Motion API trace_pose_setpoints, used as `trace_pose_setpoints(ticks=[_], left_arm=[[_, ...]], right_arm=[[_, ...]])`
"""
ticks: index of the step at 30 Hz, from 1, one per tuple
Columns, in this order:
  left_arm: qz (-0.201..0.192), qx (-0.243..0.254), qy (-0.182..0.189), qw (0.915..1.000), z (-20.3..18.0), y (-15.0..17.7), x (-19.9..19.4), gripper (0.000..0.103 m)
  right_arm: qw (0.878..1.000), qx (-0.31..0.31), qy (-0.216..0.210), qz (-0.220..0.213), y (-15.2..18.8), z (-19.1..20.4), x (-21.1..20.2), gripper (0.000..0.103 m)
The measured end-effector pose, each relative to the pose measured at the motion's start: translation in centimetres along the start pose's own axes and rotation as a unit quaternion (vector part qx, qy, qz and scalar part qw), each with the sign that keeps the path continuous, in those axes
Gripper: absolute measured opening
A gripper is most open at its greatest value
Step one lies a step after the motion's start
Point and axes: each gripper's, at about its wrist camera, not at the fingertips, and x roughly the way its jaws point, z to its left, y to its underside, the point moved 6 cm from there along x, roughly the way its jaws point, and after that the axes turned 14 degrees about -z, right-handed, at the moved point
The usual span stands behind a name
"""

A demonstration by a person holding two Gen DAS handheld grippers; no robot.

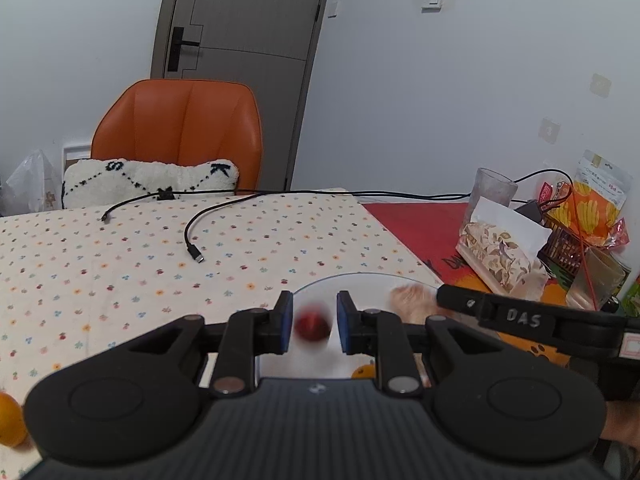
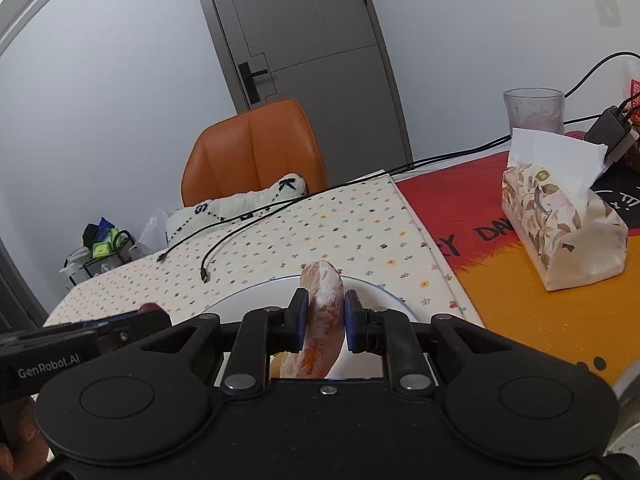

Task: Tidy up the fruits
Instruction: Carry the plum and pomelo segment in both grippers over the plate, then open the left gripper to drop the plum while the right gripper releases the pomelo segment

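A white plate (image 1: 360, 280) lies on the dotted cloth; it also shows in the right wrist view (image 2: 248, 296). My left gripper (image 1: 311, 322) is above the plate with its jaws apart around a small, blurred red fruit (image 1: 312, 326); the jaws do not touch it. My right gripper (image 2: 324, 320) is shut on a peeled citrus segment (image 2: 324, 308) above the plate; the segment shows blurred in the left wrist view (image 1: 410, 300). An orange (image 1: 10, 418) lies at the left edge. A small orange fruit (image 1: 363, 372) sits on the plate.
Two black cables (image 1: 192, 240) lie on the cloth. A tissue pack (image 2: 560, 220), a glass (image 2: 534, 110), a charger (image 2: 608, 128) and snack bags (image 1: 592, 208) stand at the right. An orange chair (image 1: 180, 132) with a cushion (image 1: 148, 182) is behind the table.
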Motion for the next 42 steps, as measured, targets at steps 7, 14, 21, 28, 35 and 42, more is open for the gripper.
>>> trace_pose_setpoints(ticks=[7, 14, 21, 28, 35, 42], left_arm=[[0.002, -0.009, -0.002, 1.0, 0.4, 0.0, -0.7, 0.024], [0.007, -0.017, -0.026, 0.9995, 2.5, 0.1, -2.8, 0.028], [0.003, -0.025, -0.064, 0.9976, 5.6, 0.0, -5.5, 0.046], [-0.001, -0.031, -0.087, 0.9957, 7.8, -0.4, -7.9, 0.062], [-0.005, -0.033, -0.107, 0.9938, 10.1, -0.5, -10.2, 0.079], [-0.006, -0.036, -0.131, 0.9908, 12.6, -0.2, -12.5, 0.087]], right_arm=[[1.0, 0.025, 0.008, -0.014, -0.3, -0.5, -1.7, 0.029], [0.999, 0.033, 0.006, -0.01, 0.3, 0.1, -2.9, 0.033], [1.0, 0.025, -0.013, -0.001, 1.1, 2.4, -3.5, 0.039], [0.999, 0.015, -0.036, 0.005, 1.7, 5.4, -4.1, 0.045], [0.999, 0.005, -0.049, 0.009, 2.3, 7.8, -4.7, 0.058], [0.998, -0.007, -0.06, 0.003, 2.6, 10.2, -5.7, 0.082]])
